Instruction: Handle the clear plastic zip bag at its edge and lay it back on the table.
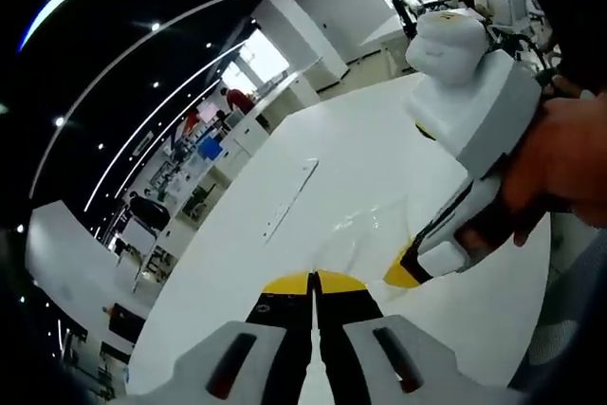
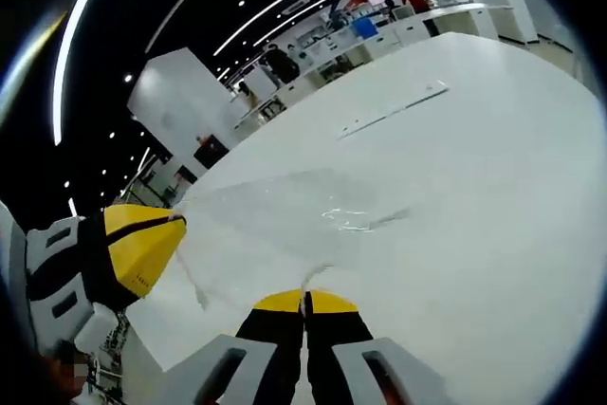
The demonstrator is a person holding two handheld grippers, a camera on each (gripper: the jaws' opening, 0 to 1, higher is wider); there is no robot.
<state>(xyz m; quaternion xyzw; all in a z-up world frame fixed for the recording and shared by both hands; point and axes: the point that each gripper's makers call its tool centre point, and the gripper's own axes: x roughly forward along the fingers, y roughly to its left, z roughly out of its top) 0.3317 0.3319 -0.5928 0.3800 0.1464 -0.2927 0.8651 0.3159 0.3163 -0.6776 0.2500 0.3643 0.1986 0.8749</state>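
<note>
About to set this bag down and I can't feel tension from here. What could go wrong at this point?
1. Both claws, left and right, pinch thin edges of the bag; the slick film could slip free and drop unevenly.
2. The bag looks stretched between them, so pulling apart might tear it.
3. A clear bag on the white table is hard to see; it may land creased.

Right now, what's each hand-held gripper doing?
Left hand-held gripper: shut on the clear plastic zip bag edge.
Right hand-held gripper: shut on the bag's edge too.
</note>
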